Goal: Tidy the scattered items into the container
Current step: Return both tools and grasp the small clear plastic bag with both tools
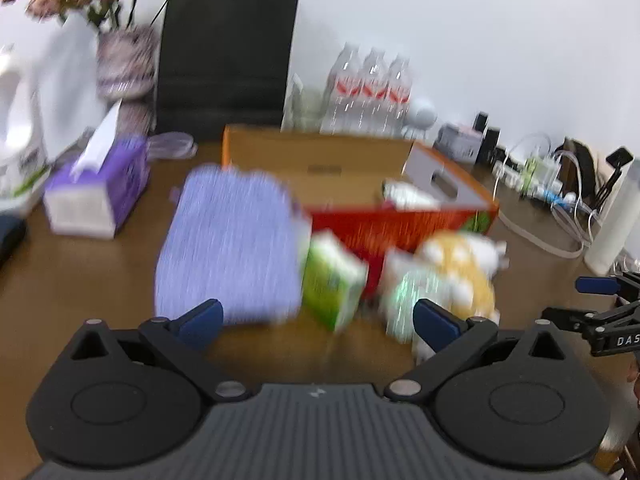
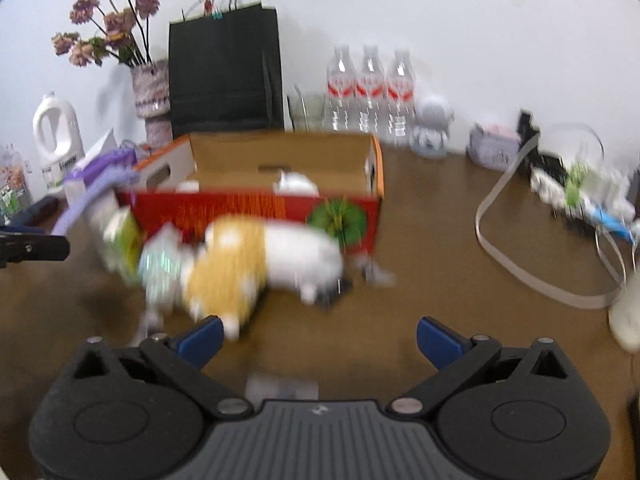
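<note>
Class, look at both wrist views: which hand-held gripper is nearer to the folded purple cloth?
Left. The left hand-held gripper sits open just short of the purple cloth; the right hand-held gripper, also open, faces the plush toy, the cloth far to its left.

Bright even light; heavy motion blur; fisheye-warped edges.

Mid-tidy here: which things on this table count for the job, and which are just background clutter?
For the job:
cardboard box
purple cloth
green carton
plush toy
shiny packet

Just lying about:
black bag
water bottles
flower vase
tissue box
cables
</note>
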Available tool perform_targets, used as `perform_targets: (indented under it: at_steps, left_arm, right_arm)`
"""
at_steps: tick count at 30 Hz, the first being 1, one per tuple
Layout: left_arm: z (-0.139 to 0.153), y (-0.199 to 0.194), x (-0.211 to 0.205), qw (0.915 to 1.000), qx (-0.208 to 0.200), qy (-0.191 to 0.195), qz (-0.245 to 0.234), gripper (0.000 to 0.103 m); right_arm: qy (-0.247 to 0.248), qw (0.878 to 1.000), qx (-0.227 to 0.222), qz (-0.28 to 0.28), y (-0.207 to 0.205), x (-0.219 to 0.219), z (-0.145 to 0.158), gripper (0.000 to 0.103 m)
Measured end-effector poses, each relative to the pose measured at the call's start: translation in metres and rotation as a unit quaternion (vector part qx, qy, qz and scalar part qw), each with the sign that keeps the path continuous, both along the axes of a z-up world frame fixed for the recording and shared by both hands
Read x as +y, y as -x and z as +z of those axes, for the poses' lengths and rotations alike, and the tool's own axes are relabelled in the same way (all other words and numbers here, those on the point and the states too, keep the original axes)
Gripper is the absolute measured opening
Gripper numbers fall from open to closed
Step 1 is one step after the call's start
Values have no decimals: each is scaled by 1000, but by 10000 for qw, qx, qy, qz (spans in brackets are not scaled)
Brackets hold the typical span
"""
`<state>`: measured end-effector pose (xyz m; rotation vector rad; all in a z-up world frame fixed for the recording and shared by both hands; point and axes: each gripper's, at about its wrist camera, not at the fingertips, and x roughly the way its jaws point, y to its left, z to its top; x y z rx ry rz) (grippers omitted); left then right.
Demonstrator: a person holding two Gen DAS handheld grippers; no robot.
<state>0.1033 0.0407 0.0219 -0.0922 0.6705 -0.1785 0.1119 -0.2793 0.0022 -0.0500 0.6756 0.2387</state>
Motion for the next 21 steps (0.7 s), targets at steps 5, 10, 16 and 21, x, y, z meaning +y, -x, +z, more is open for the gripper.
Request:
perform_targets:
  at_steps: [5,10,16,21]
  left_arm:
    - [-23,27,-2,9991,236,352,95,103]
    - [-33,40,-9,9970,344,684,137,103]
    - [-40,37,-19,9965,488,683,46,103]
    - [-42,32,-35,9980,475,413,-41,103]
  right_arm:
    - [-309,9989,278,-206,22,-2,-24,103]
    - [-425,9977,437,-280,32,0,-37,103]
    - [-352,9981,423,-274,31,4,-39,103]
    - [-263,9985,397,-282,29,6,-40,103]
